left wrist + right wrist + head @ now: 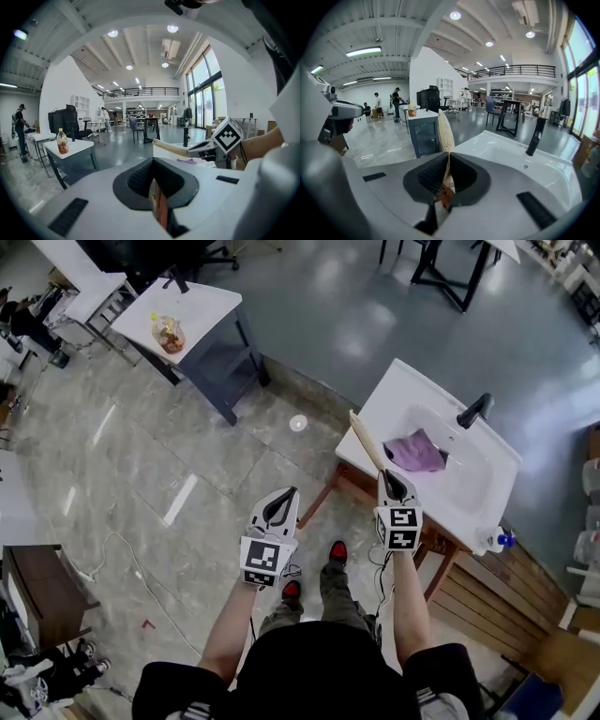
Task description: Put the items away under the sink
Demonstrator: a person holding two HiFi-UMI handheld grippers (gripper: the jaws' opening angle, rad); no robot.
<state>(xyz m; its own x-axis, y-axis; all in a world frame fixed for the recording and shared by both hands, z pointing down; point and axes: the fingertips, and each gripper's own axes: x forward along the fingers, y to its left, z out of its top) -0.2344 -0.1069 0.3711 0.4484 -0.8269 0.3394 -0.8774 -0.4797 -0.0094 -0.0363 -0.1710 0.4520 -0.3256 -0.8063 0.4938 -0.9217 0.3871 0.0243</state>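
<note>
My right gripper (pixel 388 476) is shut on the lower end of a flat beige wooden board (pixel 366 439). The board slants up and away over the near left corner of the white sink (pixel 394 382). In the right gripper view the board (pixel 445 129) stands edge-on between the pads, above the basin (pixel 511 154). A purple cloth (pixel 417 451) lies in the basin beside the black faucet (pixel 473 411). My left gripper (pixel 287 495) hangs to the left over the floor, shut, with nothing seen between its jaws. The left gripper view shows the right gripper (pixel 213 143) with the board (pixel 168 149).
A wooden frame (pixel 349 482) carries the sink. A small bottle (pixel 494 540) stands on the sink's near right corner. A white-topped table (pixel 202 296) with a drink bottle (pixel 169 334) stands at the far left. A dark cabinet (pixel 42 582) is at the left edge.
</note>
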